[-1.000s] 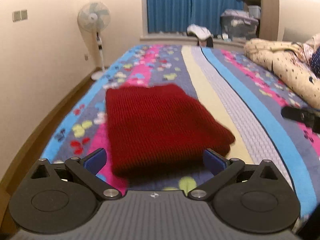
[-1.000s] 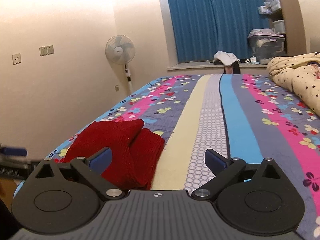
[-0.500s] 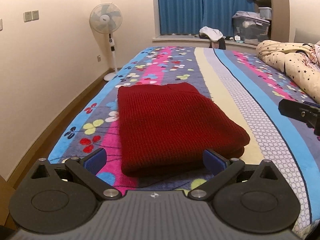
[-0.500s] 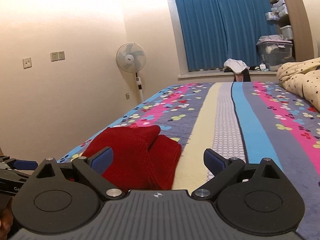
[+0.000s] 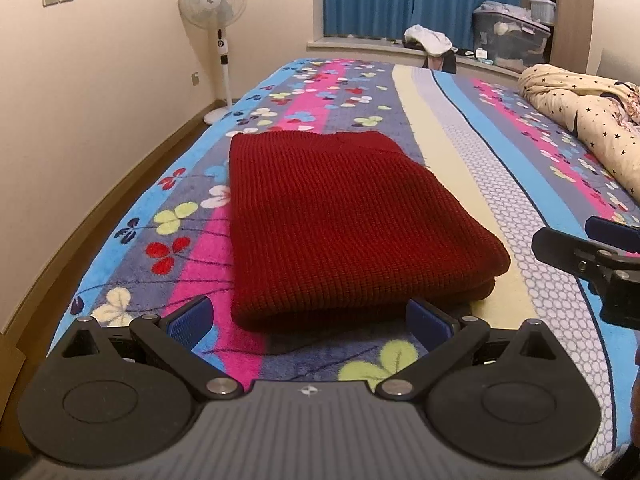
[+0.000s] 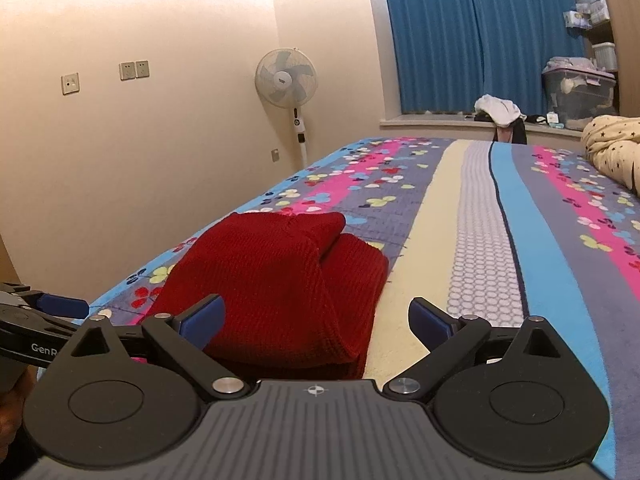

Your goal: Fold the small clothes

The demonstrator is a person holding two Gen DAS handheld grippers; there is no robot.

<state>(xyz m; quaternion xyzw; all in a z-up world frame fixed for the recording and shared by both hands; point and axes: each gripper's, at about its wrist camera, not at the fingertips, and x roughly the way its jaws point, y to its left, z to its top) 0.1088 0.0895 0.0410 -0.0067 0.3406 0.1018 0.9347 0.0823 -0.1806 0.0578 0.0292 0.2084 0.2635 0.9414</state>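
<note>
Clearly, your left gripper [image 5: 308, 320] had its jaws spread wide, with nothing between the blue pads [image 5: 188, 317]. It hung low over the near end of the bed [image 5: 472, 184], and the sweater [image 5: 344, 224] lay just ahead of it. That sweater was dark red knit, folded into a thick rectangle, flat on the striped, flowered blanket toward the bed's left side. Its near folded edge sat between your two left fingertips but a little beyond them; you touched none of it. Along its right side the layers showed stacked one over another.

Your right gripper [image 6: 316, 318] was likewise wide apart and held nothing. It sat to the right of the sweater [image 6: 280, 280], whose near corner reached in front of the left pad [image 6: 202, 316]; from that view you could not tell whether pad and knit touched. In the left wrist view your right gripper's fingers [image 5: 568, 246] showed at the right edge, over the blue and dotted stripes, apart from the sweater. In the right wrist view your left gripper's fingers [image 6: 44, 312] showed at the left edge, beside the sweater.

Beyond the bed stood a fan [image 5: 212, 4] by the wall, blue curtains [image 6: 472, 36] over a sill, and a star-print quilt [image 5: 588, 120] bunched on the bed's right side.
</note>
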